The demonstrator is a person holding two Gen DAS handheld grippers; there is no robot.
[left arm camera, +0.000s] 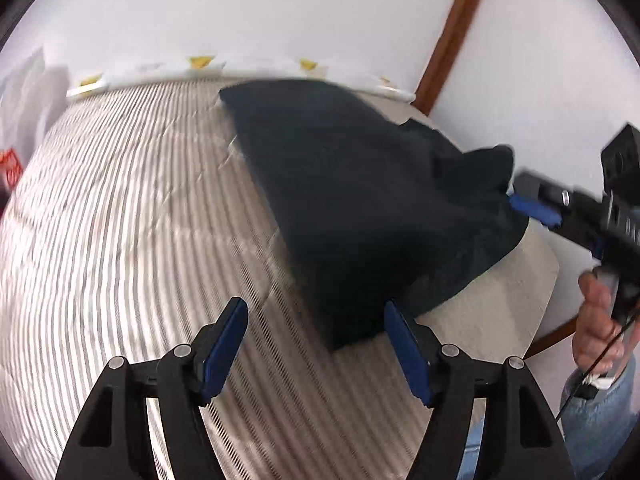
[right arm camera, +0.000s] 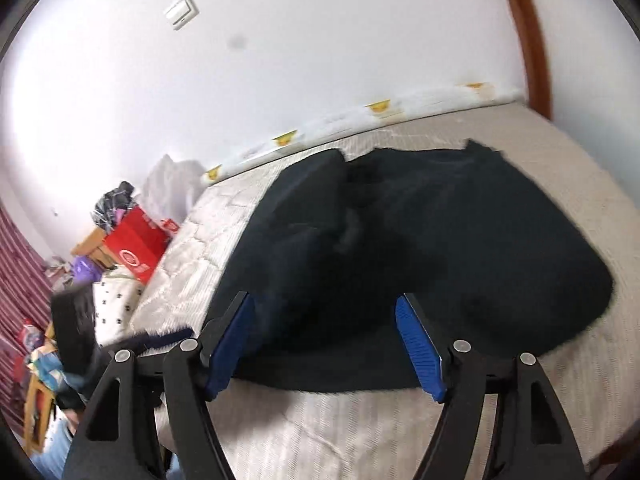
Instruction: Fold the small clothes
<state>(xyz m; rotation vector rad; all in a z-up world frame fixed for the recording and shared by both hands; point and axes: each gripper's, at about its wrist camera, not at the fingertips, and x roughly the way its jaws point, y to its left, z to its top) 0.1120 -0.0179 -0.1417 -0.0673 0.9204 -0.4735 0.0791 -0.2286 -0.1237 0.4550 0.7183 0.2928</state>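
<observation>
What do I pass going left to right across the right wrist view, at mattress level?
Striped curtain → red box → mattress → dark garment spread on it → brown wooden frame against the wall.

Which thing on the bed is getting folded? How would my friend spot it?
Look at the big bed with the beige striped mattress. The dark cloth lies spread near its corner. It is the only black thing on that pale surface.

Dark navy garment (right arm camera: 420,240) is laid folded, slightly rumpled, on the striped mattress (left arm camera: 120,220), near its wall-side edge.
</observation>
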